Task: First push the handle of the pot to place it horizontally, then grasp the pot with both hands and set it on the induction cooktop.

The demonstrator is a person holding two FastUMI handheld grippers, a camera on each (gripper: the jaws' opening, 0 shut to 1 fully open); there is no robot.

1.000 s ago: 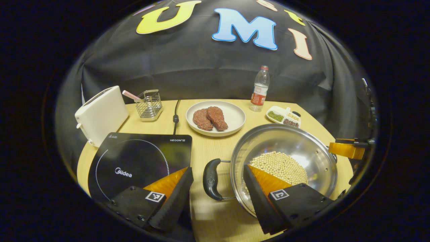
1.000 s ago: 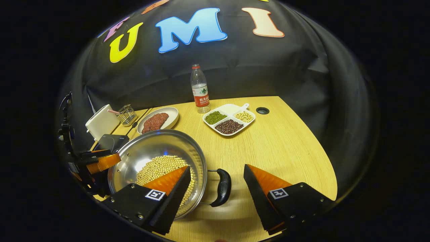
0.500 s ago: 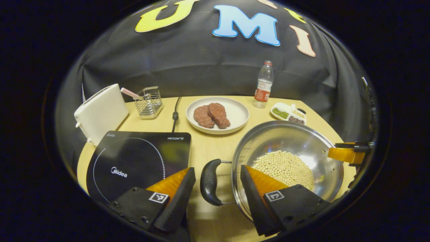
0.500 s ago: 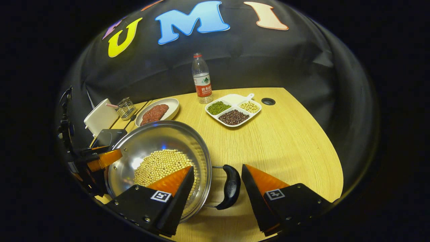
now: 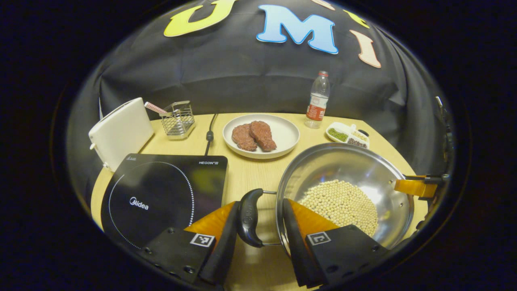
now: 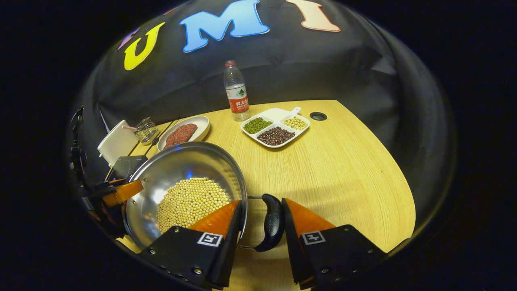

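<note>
Left gripper view looks across a wooden table [image 5: 258,173] toward the pot [image 5: 355,165], a shiny steel pan with a heap of pale beans [image 5: 341,204] in its bottom. The left gripper [image 5: 256,226] has its two fingers drawn narrow around the pot's black left handle [image 5: 248,218]; one finger touches the handle's outer side, while a sliver of gap shows at the other, so I cannot tell if both press on it. Just beside that handle lies the black induction cooktop [image 5: 161,194], bare on top, with the pot resting on the table next to it. Behind stand a white toaster [image 5: 119,133], a wire basket [image 5: 177,121], a plate of meat [image 5: 260,135], a water bottle [image 5: 317,101] and a divided dish of beans [image 5: 347,135]. An orange finger of the other gripper [image 5: 416,186] sits at the pot's far rim. Right gripper view shows the right gripper [image 6: 262,226] likewise narrowed around the black right handle [image 6: 272,222], which sits between its fingers, close on both sides; whether they clamp it I cannot tell. The pot [image 6: 181,178] sits to the left there.
</note>
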